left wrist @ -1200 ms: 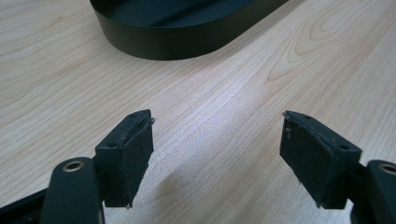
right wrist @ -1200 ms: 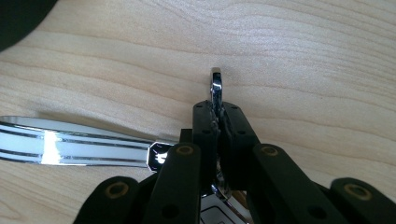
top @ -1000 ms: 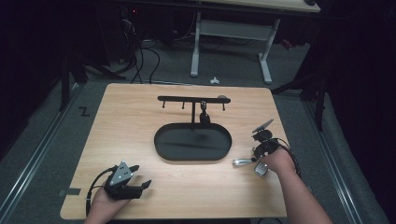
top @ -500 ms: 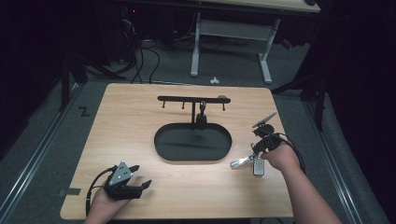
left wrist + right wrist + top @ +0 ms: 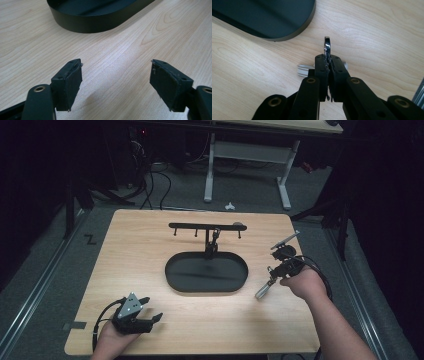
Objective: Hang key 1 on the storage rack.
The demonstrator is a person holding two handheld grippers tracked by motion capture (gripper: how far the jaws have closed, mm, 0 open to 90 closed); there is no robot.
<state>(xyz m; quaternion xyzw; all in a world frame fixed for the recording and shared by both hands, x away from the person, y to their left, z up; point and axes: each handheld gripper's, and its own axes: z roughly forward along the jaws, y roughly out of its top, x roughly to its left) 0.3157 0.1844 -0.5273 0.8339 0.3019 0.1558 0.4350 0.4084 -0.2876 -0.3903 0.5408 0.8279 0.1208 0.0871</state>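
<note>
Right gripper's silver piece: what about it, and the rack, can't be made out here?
- Silver utensil, right gripper view: closed jaws cover all but its edge; type unclear.
- The same utensil, high view: too small to identify; the right gripper hides its upper end.
- Item hanging on the rack, high view: too small and dark to identify.

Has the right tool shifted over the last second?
Yes. The right tool, shut on a metal utensil, moved away from the person, alongside the black tray.
</note>
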